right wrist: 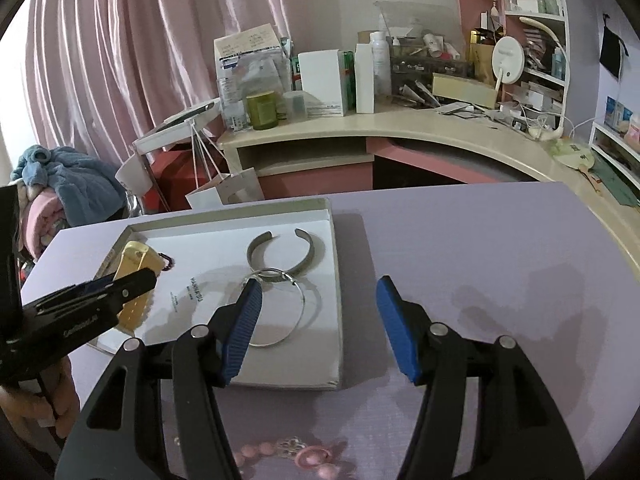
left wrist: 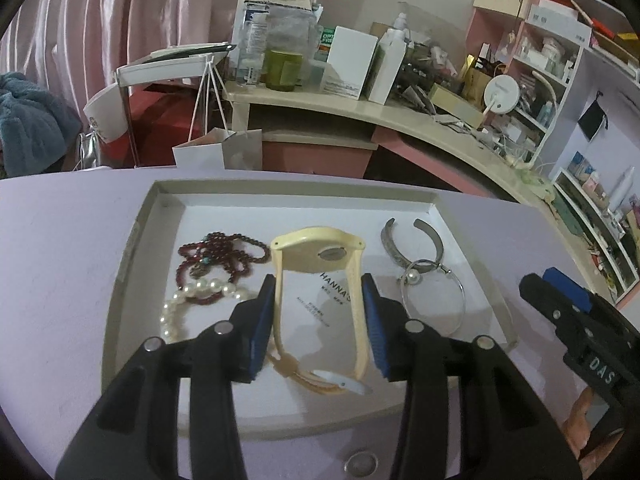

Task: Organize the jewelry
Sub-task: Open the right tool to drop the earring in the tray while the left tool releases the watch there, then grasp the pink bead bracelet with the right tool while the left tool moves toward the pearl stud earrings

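A shallow white tray (left wrist: 132,240) lies on the lilac table. In it are a dark red bead necklace (left wrist: 218,254), a pearl bracelet (left wrist: 188,300), a cream watch (left wrist: 320,252), a silver cuff (left wrist: 412,240) and a thin silver bangle (left wrist: 436,300). My left gripper (left wrist: 318,320) has its blue pads against both sides of the watch strap loop. My right gripper (right wrist: 320,320) is open and empty over the tray's right edge (right wrist: 338,280) and the table. A pink bead bracelet (right wrist: 288,454) lies on the table below it.
A cluttered cream desk (right wrist: 400,128) with boxes and bottles stands behind the table. A paper bag (left wrist: 218,152) and a blue towel (right wrist: 68,184) are at the back left. Pink shelves (left wrist: 560,60) stand at the right.
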`<state>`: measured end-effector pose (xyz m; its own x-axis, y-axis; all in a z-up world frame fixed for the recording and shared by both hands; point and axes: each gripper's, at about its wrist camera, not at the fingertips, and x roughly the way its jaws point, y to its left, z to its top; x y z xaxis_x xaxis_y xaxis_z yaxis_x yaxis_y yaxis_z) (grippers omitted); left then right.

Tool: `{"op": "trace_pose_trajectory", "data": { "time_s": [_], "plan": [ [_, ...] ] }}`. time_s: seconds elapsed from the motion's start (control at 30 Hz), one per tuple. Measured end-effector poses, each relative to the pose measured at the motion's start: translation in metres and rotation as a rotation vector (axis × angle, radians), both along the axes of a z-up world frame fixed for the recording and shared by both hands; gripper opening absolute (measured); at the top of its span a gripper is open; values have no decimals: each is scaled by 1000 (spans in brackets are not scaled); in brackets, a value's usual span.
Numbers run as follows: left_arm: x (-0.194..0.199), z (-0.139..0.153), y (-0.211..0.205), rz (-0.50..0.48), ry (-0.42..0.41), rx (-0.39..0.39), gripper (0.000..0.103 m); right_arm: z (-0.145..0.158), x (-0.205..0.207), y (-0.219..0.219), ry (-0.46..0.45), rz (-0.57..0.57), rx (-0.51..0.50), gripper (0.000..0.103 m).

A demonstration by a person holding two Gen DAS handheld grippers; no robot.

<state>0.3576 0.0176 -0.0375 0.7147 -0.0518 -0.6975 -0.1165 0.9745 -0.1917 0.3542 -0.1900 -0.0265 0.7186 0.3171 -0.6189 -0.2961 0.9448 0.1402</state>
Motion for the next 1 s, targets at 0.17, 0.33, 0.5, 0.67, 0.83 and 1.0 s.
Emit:
{"op": "trace_pose_trajectory", "data": {
  "time_s": [0.17,0.33,0.5,0.67,0.83,1.0],
  "plan": [
    [-8,7,-3,2,-39,29,61,-2,-6,-7,6,-2,12,61],
    [-31,23,8,12,-72,26,67,2,-22,-15,0,1,27,61],
    [-76,42,20,43,-134,75,74,9,-49,-21,-22,10,30,63],
    [-128,48,28,68,-167,114,80,8,-74,-18,-24,23,3,63],
    [-168,45,35,86,-168,101,86,-3,-94,-14,-3,25,-39,63],
    [-196,44,43,106,-177,108,88,-12,-107,-11,22,29,-63,63]
  ]
}}
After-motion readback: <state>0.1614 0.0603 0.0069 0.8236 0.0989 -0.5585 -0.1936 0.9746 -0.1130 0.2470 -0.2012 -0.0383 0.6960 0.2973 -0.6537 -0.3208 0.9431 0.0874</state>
